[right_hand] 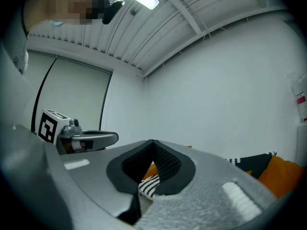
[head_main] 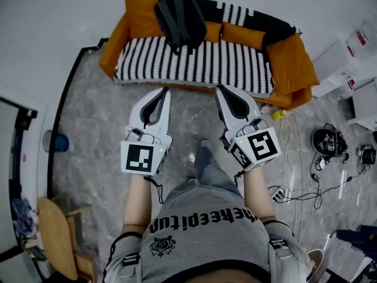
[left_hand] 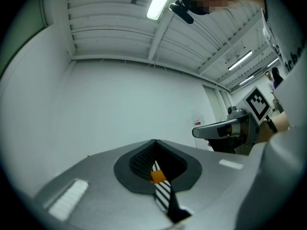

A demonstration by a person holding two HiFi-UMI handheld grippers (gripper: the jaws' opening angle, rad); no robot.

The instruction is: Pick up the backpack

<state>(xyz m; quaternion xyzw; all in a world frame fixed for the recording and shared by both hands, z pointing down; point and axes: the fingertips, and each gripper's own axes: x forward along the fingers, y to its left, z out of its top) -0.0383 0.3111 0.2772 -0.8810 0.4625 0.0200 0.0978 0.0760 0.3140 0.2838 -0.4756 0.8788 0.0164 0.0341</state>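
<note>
Fabric, black and soft-looking, is covering the one backpack [head_main: 179, 19], which is sitting upright on the seat of the single sofa [head_main: 194, 63] and leaning against its back, left of centre. A knitted-looking cover in narrow black and white stripes is draping the seat, and plump orange cushions [head_main: 146, 7] are lining the back and ends; four seem to be showing, though the steep angle is making the count uncertain. Two grippers are reaching toward the sofa from well short of it, side by side: the left gripper [head_main: 164, 91] and the right gripper [head_main: 220, 89], each a smooth grey shell with dark ribbed pads and one cube of square markers. Both are keeping their jaws pressed together, pinching nothing. Grey marbled stone is forming the floor [head_main: 106, 111], one rounded wooden chair [head_main: 56, 234] is standing at the left, and thin cables [head_main: 306, 187] are trailing at the right.
</note>
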